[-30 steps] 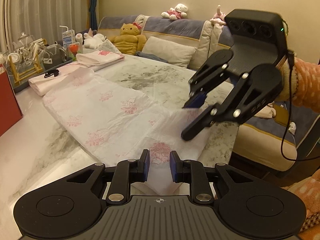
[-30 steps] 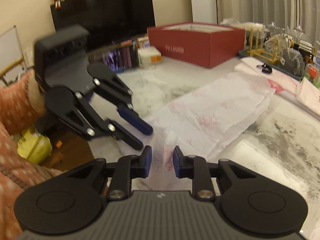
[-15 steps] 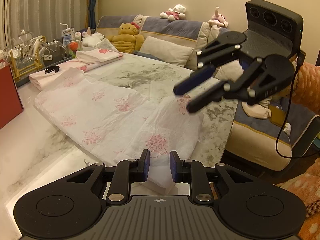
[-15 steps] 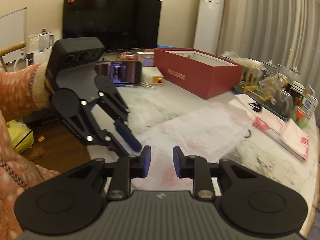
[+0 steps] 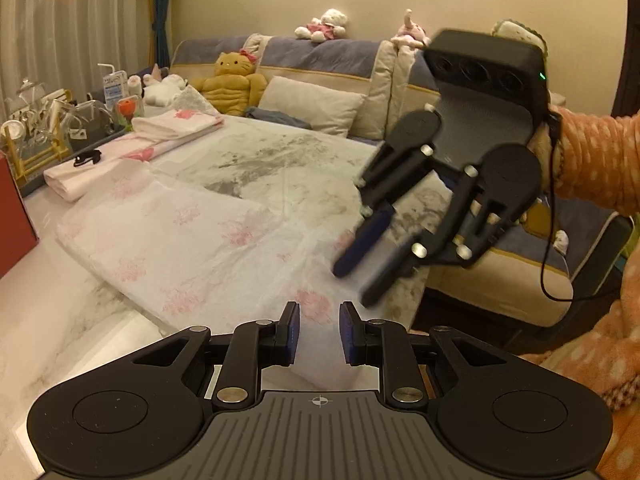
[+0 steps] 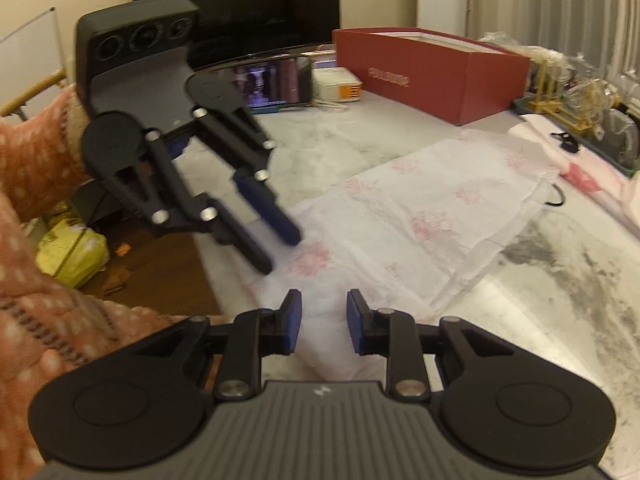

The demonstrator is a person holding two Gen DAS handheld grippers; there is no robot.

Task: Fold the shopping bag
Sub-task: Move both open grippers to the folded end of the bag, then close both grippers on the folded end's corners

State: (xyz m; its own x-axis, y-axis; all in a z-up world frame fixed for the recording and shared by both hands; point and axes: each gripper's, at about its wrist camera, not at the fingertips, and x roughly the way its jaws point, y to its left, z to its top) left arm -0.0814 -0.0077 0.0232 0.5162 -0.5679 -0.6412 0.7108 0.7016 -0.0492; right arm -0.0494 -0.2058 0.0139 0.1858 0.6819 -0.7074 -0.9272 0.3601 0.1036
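I had the shopping bag point(image 5: 188, 236) lying flat along the marble desk point(image 5: 64, 320), its near end reaching the desk's edge right under both tools. My left gripper point(image 5: 319, 330) hung over that near end with its fingers point(image 5: 291, 330) parted by a narrow gap; the thin film showed through the gap, yet the pads did not seem to press on it, so I judged the tool empty. My right gripper point(image 6: 322, 320) sat the same way, slightly apart and holding nothing, just beside the left one above the bag's end.

To do this fold well, I reckoned each tool should take one near corner, pinch both layers together, and carry them level toward the far end so the edges met squarely. Going slowly would matter, since trapped air would puff the bag and skew the crease.

The bag was a thin, translucent white plastic printed with pale pink motifs, crinkled and faintly glossy, already laid as a long rectangle with a ragged far edge. Such film would slip between smooth pads and cling to itself. The desk was polished, grey-veined stone, hard and slick. A red box point(image 6: 432, 76) of stiff card stood well apart.
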